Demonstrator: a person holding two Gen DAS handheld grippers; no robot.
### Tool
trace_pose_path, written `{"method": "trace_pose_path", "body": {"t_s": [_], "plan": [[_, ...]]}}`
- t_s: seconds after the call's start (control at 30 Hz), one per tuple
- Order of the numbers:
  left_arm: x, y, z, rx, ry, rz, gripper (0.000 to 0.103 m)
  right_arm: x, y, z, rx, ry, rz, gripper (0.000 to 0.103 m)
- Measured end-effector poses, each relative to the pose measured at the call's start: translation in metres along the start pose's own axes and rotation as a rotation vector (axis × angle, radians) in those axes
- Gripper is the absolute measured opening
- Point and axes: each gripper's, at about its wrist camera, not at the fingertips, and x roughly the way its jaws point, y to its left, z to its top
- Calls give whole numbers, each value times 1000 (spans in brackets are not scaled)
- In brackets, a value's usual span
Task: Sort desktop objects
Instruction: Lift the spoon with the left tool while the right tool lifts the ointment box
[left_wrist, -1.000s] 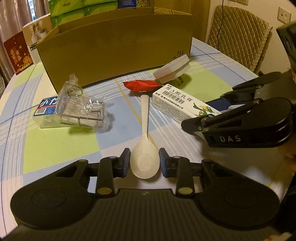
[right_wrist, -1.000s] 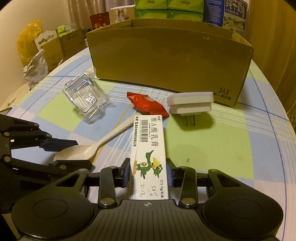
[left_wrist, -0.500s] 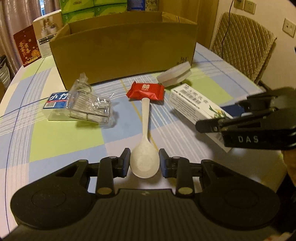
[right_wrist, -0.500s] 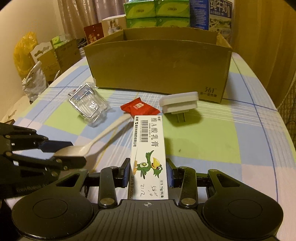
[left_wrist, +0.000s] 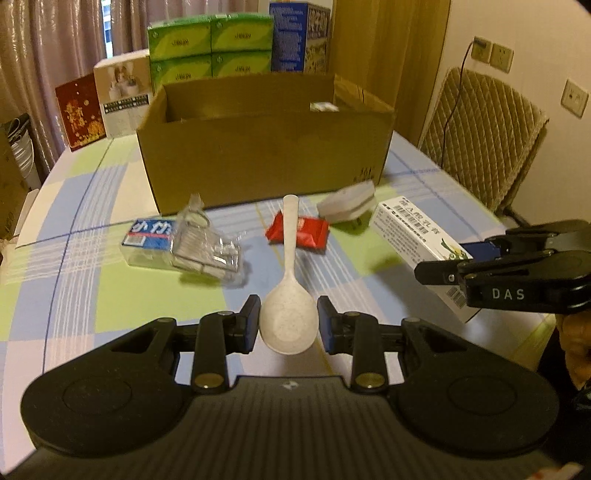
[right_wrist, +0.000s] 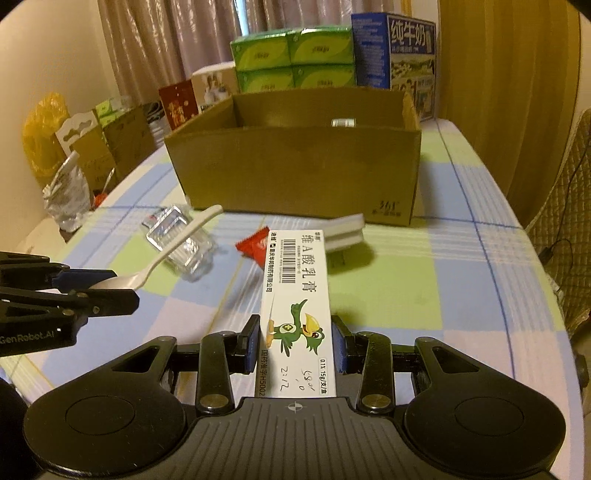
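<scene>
The left gripper (left_wrist: 289, 324) pinches the bowl of a white spoon (left_wrist: 289, 291) between its blue pads, and the spoon's handle points away toward the cardboard box (left_wrist: 266, 162) at the far side of the table (left_wrist: 66, 295). The spoon is clear of the checked tablecloth, its handle crossing in front of a red sachet (left_wrist: 308, 232) that lies flat on the cloth. The right gripper (right_wrist: 295, 345) is clamped on the near end of a white ointment carton (right_wrist: 295, 295) printed with a green bird; the carton sticks out forward along the fingers and is also held above the table. From the left wrist camera the right gripper shows at the right edge, with the carton slanting up and left from it; from the right wrist camera the left gripper shows at the left edge, with the spoon slanting up toward the box. Still on the cloth in front of the box are a clear plastic pack (left_wrist: 207, 243) with a blue label, left of the sachet, and a white plug adapter (left_wrist: 347, 201), right of the sachet and close to the box's front wall. The box is open at the top, and a small pale item (right_wrist: 343, 123) shows inside near its right rear corner. Green tissue packs (right_wrist: 295, 59) and a blue milk carton (right_wrist: 402, 48) stand behind the box. A quilted chair (left_wrist: 484, 136) stands at the table's right.
</scene>
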Motion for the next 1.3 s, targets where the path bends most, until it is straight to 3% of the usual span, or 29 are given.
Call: {"method": "trace_pose_path", "body": {"t_s": [0.47,0.77,1.3], "plan": [[-22,4,34,-26,-79,3,28,-23,-1,37,-9,-64,-14,35],[-18,11,76,-14,-131,17,28,-24,-14,96,-20,-133,-26,35],[20,44,176,-3,-158,38,28,32,-34,188,-13,-130,-33,35]]}}
